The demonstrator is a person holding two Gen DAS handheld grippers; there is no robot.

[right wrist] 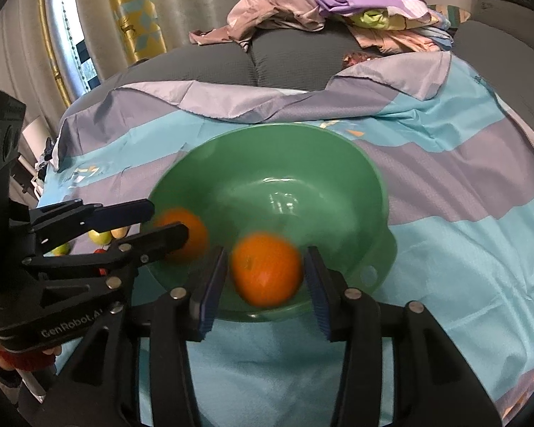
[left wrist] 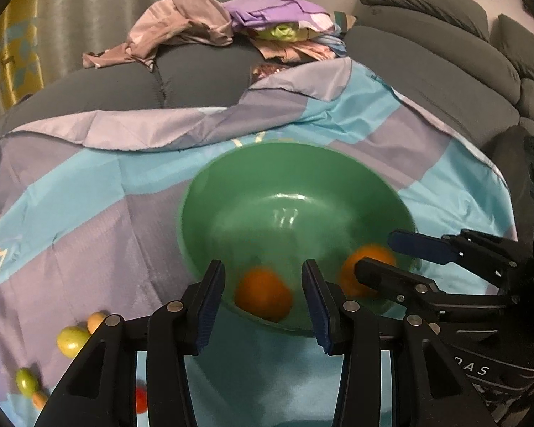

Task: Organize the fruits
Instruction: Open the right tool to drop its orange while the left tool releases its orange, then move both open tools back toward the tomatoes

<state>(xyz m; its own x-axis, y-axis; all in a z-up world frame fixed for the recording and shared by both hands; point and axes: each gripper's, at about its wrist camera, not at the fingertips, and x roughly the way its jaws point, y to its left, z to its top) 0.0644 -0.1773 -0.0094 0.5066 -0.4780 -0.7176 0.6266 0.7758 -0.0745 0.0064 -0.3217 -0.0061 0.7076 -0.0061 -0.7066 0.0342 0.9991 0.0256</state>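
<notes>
Both oranges are smeared by blur inside the green bowl [left wrist: 295, 178], and the small fruits [left wrist: 71, 339] at the near left are partly cut off behind the left gripper [left wrist: 263, 302]. One orange [left wrist: 263, 297] sits low between that gripper's spread, empty fingers. The other orange [right wrist: 266, 268] lies between the right gripper's [right wrist: 267, 286] parted fingers, untouched, both over the bowl's near rim.

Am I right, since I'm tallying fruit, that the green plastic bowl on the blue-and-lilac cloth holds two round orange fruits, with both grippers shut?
Not quite: both grippers are open. The left gripper and right gripper, each in its own wrist view, show spread jaws. The green plastic bowl does hold two round orange fruits.
</notes>
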